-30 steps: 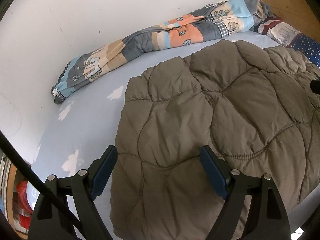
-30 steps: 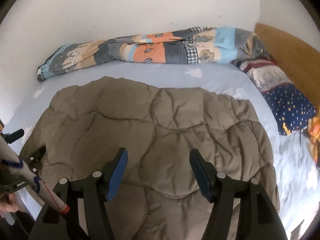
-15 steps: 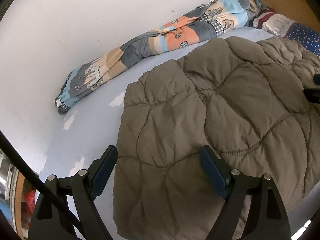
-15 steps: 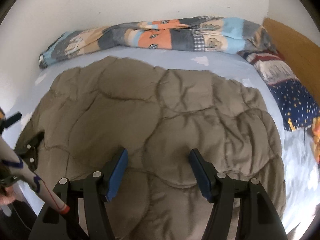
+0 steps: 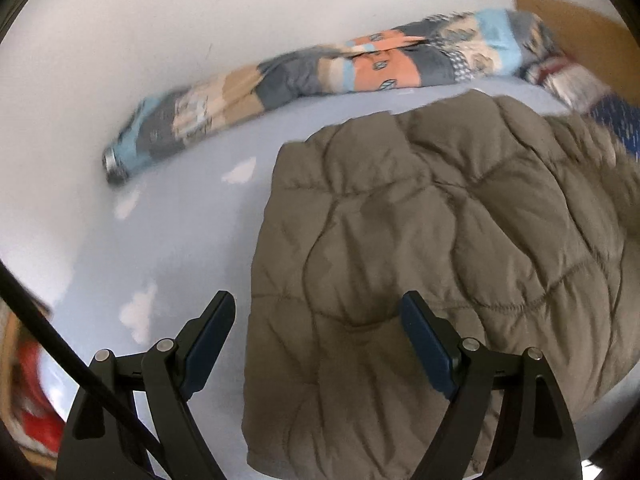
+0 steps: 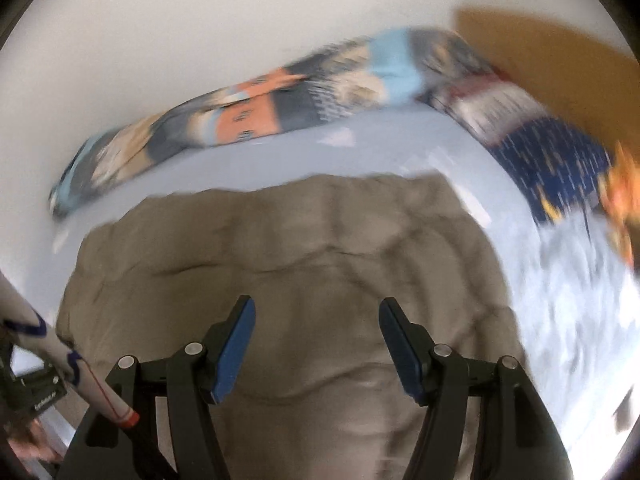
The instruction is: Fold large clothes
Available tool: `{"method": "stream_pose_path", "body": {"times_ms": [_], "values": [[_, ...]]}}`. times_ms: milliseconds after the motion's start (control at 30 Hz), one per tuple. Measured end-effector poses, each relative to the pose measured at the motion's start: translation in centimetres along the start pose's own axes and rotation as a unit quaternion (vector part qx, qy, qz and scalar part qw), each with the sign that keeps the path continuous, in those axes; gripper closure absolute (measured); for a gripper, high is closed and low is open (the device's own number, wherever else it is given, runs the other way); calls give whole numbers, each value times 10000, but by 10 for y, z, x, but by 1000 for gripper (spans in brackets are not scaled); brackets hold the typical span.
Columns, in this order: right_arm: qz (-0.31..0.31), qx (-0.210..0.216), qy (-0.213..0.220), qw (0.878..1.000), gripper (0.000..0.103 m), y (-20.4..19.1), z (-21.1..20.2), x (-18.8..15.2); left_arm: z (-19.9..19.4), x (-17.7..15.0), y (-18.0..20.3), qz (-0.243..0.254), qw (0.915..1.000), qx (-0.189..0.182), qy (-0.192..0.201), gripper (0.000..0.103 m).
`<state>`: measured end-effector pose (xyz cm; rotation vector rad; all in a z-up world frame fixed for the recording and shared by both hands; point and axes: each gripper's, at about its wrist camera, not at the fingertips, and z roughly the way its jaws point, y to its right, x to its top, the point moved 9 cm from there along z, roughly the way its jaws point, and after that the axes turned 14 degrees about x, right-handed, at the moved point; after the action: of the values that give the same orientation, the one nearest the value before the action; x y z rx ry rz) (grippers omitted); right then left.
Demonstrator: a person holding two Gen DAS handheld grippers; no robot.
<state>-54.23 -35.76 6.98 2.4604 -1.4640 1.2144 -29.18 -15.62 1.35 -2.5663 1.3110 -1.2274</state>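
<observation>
A large brown quilted garment [image 5: 440,248] lies spread flat on the light blue bed sheet [image 5: 180,240]. It also fills the middle of the right wrist view [image 6: 280,264], which is blurred by motion. My left gripper [image 5: 318,332] is open and empty above the garment's near left edge. My right gripper [image 6: 316,340] is open and empty above the garment's near middle. Neither gripper touches the fabric.
A rolled patchwork blanket [image 5: 320,76] lies along the white wall at the back of the bed. A dark blue starred pillow [image 6: 552,164] and a wooden headboard [image 6: 540,48] are at the right. The left handle [image 6: 36,392] shows at the lower left of the right wrist view.
Both grippers have pulled back and swung; the garment now sits farther from the cameras. The right wrist view is motion-blurred. Both jaws stay open and empty.
</observation>
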Motion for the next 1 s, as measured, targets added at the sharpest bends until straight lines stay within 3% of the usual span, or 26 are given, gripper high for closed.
{"method": "stream_pose_path", "body": {"times_ms": [67,100,133,200,300,467,633,800,1000], "values": [[490,59,9,9988,45,27,-7,2,6,-2,-6,-268,9993,-173,-206,19],[618,52,-21,9981,58,36,-8,0,8,-3,-7,-346,9987,-232,-281,19],[705,-19,-55,9975,59,45,-10,-2,11,-4,-8,-419,9980,-291,-374,19],[897,-194,-206,9956,59,62,-10,-10,16,-9,-8,-493,9966,-382,-539,19],[1129,-131,-419,9926,59,74,-7,-21,24,-15,-4,-548,9944,-477,-773,19],[1070,-209,-676,9917,58,78,2,-30,29,-19,-1,-549,9933,-510,-878,19],[1063,-45,-349,9937,58,73,-14,-22,26,-17,-10,-796,9919,-601,-786,19],[1041,-189,116,9943,58,87,-51,-21,15,-13,-21,-945,9913,-673,-626,19],[952,-222,333,9946,58,106,-88,-34,-13,-21,-26,-978,9906,-861,-418,19]]}}
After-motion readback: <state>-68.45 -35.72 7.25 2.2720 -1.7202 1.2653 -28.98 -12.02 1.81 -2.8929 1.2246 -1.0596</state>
